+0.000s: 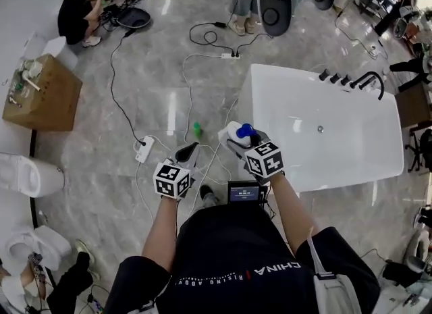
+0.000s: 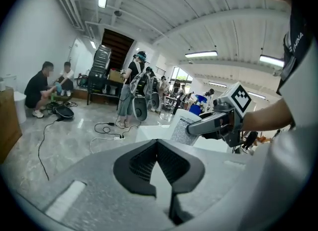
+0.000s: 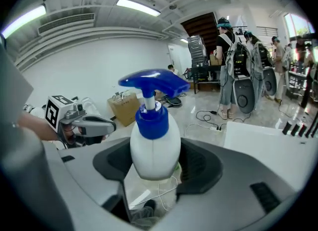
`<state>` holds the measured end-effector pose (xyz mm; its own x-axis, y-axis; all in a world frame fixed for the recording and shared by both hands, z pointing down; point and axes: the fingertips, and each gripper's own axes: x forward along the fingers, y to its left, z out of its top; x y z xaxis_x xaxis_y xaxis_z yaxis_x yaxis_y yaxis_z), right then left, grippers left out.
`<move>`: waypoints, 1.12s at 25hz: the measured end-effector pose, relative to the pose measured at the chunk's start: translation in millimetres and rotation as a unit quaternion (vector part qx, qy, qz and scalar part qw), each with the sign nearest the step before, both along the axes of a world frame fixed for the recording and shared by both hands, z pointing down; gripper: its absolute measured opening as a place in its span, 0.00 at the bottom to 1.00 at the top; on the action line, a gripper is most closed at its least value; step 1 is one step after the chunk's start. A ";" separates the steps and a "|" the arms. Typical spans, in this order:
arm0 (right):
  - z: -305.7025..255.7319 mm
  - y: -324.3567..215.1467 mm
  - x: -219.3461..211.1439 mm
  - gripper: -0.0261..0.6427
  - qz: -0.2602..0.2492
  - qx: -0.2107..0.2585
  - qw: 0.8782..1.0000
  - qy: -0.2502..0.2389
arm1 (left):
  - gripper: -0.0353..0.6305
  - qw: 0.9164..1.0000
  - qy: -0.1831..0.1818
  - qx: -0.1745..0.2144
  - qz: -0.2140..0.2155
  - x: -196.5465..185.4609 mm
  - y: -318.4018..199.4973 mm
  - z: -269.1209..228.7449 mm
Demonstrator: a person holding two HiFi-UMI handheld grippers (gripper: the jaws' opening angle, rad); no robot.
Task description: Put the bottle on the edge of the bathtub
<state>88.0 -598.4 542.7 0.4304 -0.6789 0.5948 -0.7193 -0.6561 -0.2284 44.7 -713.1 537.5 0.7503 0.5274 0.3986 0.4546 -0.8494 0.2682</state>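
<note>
A white bottle with a blue pump top stands upright between the jaws of my right gripper, which is shut on its body. It is held in the air just off the near left corner of the white bathtub, above the floor. My left gripper hangs to the left of it at about the same height, jaws shut and nothing in them. In the left gripper view the right gripper and the bottle show ahead, with the tub behind them.
Black taps and a spout sit on the tub's far right rim. Cables and power strips lie across the marble floor, with a small green thing among them. A wooden cabinet and a toilet stand at left. People stand beyond.
</note>
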 end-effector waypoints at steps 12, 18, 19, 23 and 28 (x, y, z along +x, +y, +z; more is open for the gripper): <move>15.6 63.4 69.9 0.44 0.097 -0.007 0.995 -0.015 | 0.07 0.997 -0.012 -0.001 0.078 91.9 41.8 11.2; 11.8 83.3 156.4 0.44 0.116 0.008 0.993 -0.008 | 0.07 0.995 -0.015 0.013 0.098 177.2 63.3 8.7; 10.6 87.6 169.9 0.44 0.118 0.011 0.993 -0.007 | 0.07 0.995 -0.013 0.016 0.100 192.0 67.6 7.3; 6.7 106.9 215.7 0.44 0.120 0.017 0.993 -0.005 | 0.07 0.994 -0.003 0.021 0.104 244.5 90.4 -3.0; 3.3 121.7 260.4 0.44 0.120 0.020 0.993 -0.004 | 0.07 0.994 -0.005 0.024 0.107 290.0 107.4 -6.3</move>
<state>348.4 -476.6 546.0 0.5776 -0.5808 0.5736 -0.5419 -0.7983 -0.2627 334.7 -605.8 531.2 0.6196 0.6543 0.4337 0.6233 -0.7459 0.2347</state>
